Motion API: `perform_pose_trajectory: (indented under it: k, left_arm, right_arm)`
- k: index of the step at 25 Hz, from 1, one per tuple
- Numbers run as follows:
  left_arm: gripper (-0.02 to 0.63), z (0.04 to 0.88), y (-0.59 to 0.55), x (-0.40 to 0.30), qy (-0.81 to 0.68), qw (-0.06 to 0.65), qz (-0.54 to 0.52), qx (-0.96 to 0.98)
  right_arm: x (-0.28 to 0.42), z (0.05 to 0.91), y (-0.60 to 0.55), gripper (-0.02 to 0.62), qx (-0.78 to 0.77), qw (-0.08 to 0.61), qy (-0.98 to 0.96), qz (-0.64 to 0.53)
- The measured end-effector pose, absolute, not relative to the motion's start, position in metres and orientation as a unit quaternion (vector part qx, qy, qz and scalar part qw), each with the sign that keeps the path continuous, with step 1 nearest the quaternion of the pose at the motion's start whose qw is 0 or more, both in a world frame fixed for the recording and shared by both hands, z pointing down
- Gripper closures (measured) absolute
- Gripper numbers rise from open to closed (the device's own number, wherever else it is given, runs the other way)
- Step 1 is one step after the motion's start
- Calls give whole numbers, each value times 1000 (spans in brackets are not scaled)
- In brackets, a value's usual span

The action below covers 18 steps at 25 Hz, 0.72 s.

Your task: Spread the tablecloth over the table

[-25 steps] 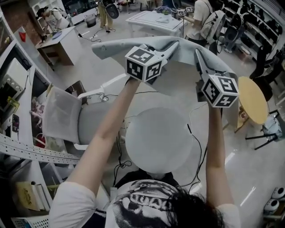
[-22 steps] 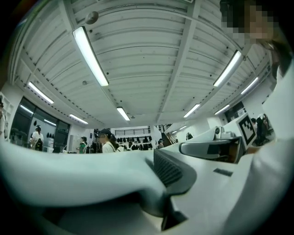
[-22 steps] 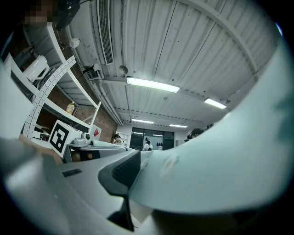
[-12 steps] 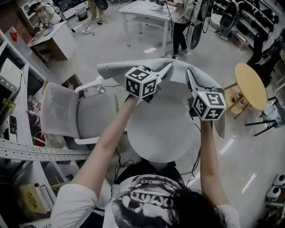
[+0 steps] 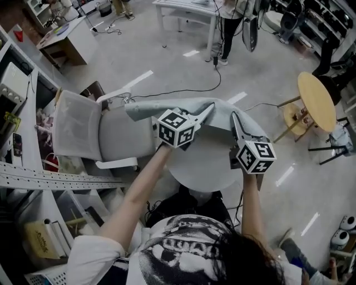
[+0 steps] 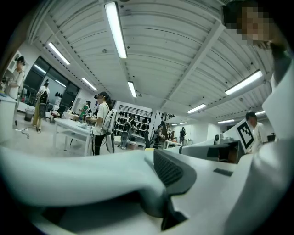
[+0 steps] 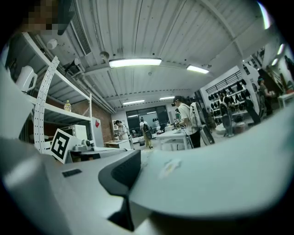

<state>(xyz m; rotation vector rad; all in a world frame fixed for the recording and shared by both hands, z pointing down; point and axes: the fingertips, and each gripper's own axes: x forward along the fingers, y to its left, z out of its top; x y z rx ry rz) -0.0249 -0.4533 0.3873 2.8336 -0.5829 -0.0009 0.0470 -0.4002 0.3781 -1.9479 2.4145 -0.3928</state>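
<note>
A light grey tablecloth (image 5: 167,107) hangs bunched over the far rim of the small round white table (image 5: 201,168). My left gripper (image 5: 209,107) is shut on one edge of the cloth, and its marker cube is over the table's left side. My right gripper (image 5: 234,117) is shut on the other edge, just right of the left one. In the left gripper view the tablecloth (image 6: 78,174) fills the lower left and is pinched against the dark pad (image 6: 171,170). In the right gripper view the tablecloth (image 7: 216,183) spreads to the right from the dark pad (image 7: 120,174).
A grey office chair (image 5: 103,136) stands against the table's left side. A round wooden table (image 5: 317,100) is at the right, and a white rectangular table (image 5: 186,5) with a person (image 5: 228,22) beside it at the back. Shelving (image 5: 22,122) runs along the left. A cable (image 5: 183,89) crosses the floor.
Both grippers have come down together with the cloth, from high above the floor to the round table's far rim. The cloth now drapes lower, touching the table.
</note>
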Motion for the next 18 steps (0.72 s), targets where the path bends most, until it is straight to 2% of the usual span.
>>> perform_pose_trajectory:
  k: [14,18]
  left_arm:
    - [523,482,-355,-72,-204,288,-18,935]
    - [523,493,-333,-76,-212,312,-24,926]
  right_arm:
    - [10,471,-303,514,-579,53,757,-296]
    - [8,481,-284,514,-566,57,757,-323]
